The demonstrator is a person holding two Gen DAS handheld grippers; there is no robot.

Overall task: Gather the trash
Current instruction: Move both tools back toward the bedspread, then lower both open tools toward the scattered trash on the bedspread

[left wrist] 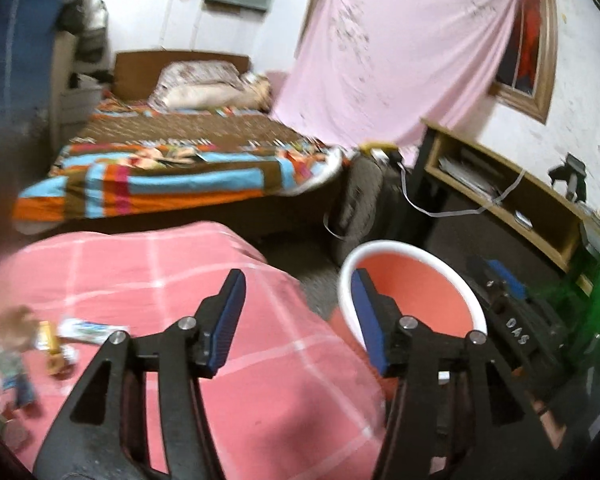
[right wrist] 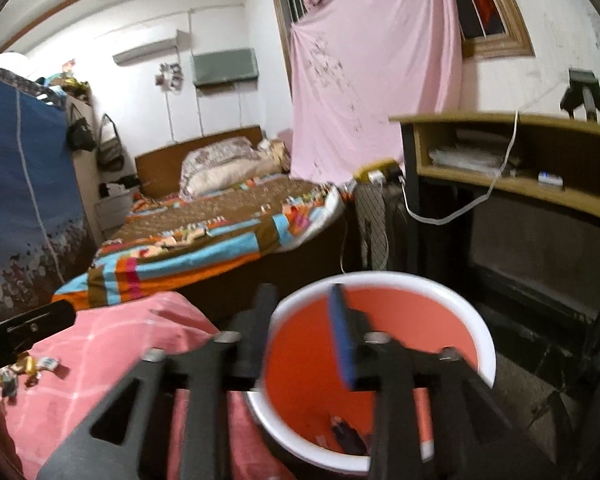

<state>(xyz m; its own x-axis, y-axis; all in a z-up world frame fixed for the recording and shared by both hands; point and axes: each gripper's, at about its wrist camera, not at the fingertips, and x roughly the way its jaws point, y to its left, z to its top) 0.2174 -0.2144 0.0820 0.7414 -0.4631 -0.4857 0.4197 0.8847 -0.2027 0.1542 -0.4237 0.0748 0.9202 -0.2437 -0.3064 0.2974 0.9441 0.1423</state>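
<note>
Trash, a few small dark scraps [right wrist: 346,434], lies at the bottom of the round orange plastic bucket with a white rim [right wrist: 485,344], below the right gripper [right wrist: 300,340], whose blue-padded jaws stand apart with nothing between them. Beside the bucket, over the pink checked cloth [left wrist: 180,272], the left gripper [left wrist: 298,322] is likewise parted and empty. More litter, seemingly crumpled wrappers [left wrist: 66,336] though blurred, sits on the cloth's left part beside a small doll figure [left wrist: 14,356].
</note>
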